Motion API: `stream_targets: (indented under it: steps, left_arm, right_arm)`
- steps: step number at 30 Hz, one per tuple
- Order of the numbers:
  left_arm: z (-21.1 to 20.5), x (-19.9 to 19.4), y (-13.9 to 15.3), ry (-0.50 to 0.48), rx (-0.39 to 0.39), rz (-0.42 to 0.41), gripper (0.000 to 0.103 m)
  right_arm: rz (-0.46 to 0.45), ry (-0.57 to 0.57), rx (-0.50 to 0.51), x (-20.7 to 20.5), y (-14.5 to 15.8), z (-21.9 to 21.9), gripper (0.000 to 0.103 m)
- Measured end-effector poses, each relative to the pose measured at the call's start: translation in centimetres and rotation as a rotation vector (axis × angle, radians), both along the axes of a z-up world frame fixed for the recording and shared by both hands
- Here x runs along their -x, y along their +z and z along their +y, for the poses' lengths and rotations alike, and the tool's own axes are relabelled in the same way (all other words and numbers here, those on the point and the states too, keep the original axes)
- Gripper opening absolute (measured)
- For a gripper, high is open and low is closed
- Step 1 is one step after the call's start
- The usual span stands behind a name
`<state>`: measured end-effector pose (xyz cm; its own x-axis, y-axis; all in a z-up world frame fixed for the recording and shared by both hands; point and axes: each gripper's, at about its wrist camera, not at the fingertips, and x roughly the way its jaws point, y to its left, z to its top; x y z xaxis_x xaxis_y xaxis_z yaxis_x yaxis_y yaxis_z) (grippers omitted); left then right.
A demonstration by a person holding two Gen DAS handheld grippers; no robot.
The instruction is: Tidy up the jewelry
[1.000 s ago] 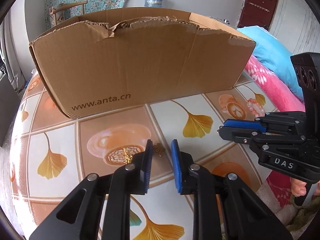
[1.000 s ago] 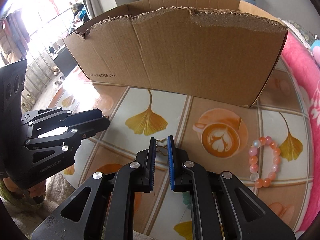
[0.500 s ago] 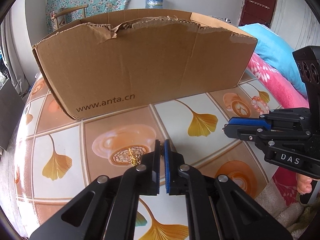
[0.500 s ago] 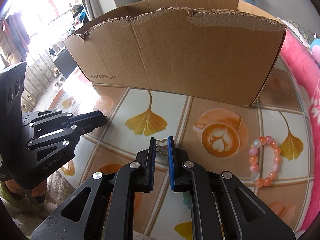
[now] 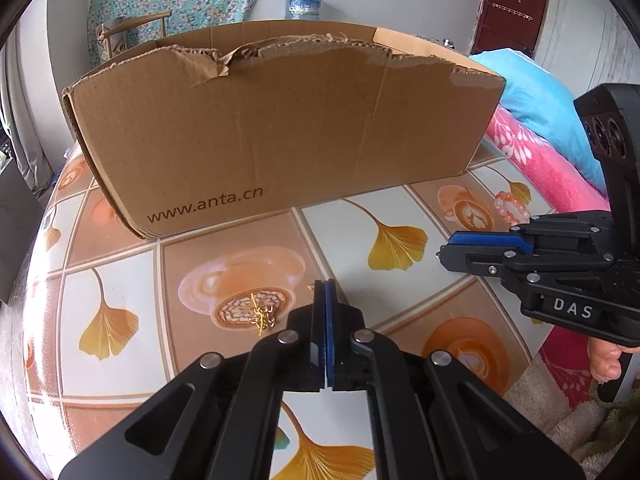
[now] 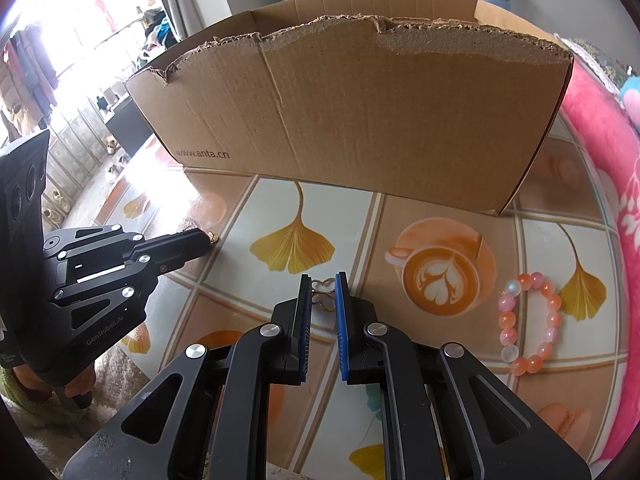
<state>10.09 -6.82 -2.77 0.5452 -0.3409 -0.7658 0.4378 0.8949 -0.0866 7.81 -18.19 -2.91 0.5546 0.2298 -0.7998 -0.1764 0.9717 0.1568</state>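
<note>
Earring [image 5: 311,287] sits pinched at tip of clenched left claw [image 5: 325,283], table [image 5: 120,280] beneath

Pink blanket [image 6: 600,128] beside the tiled table [image 5: 224,240]; wooden chair [image 5: 132,26] behind.

Both wrist cameras look steeply down, close over the tabletop [image 5: 224,236], sharing the cardboard box [image 6: 360,120].
</note>
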Motion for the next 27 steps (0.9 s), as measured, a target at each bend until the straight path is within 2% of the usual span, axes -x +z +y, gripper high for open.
stream_targets:
  steps: [6,9,11,13,14,17,21,27]
  left_arm:
    - [-0.2,1.0,1.1,-0.042,0.011,-0.027,0.000]
    - [-0.2,1.0,1.2,-0.040,0.007,-0.011,0.001]
    - [-0.2,0.6,1.0,-0.030,0.009,0.008,0.005]
    - [-0.2,0.3,0.8,-0.017,0.008,0.017,0.022]
    - [-0.1,0.2,0.8,-0.011,0.010,0.016,0.023]
    - [0.1,-0.1,0.8,-0.013,0.027,0.012,0.024]
    - [0.2,-0.5,0.3,-0.037,0.010,0.015,0.024]
    - [0.2,-1.1,0.1,-0.141,-0.013,-0.002,0.024]
  right_arm:
    - [0.003,-0.006,-0.007,-0.1,0.0,-0.1,0.009]
    - [0.005,-0.011,-0.010,-0.2,0.0,-0.3,0.009]
    - [0.006,-0.012,-0.013,-0.2,0.0,-0.3,0.009]
    - [0.006,-0.012,-0.013,-0.2,0.0,-0.3,0.009]
    - [0.006,-0.011,-0.012,-0.2,0.0,-0.3,0.009]
    - [0.005,-0.010,-0.011,-0.1,0.0,-0.3,0.009]
    - [0.006,-0.008,-0.014,-0.1,0.0,-0.3,0.009]
    - [0.004,-0.008,-0.017,0.1,0.1,-0.3,0.009]
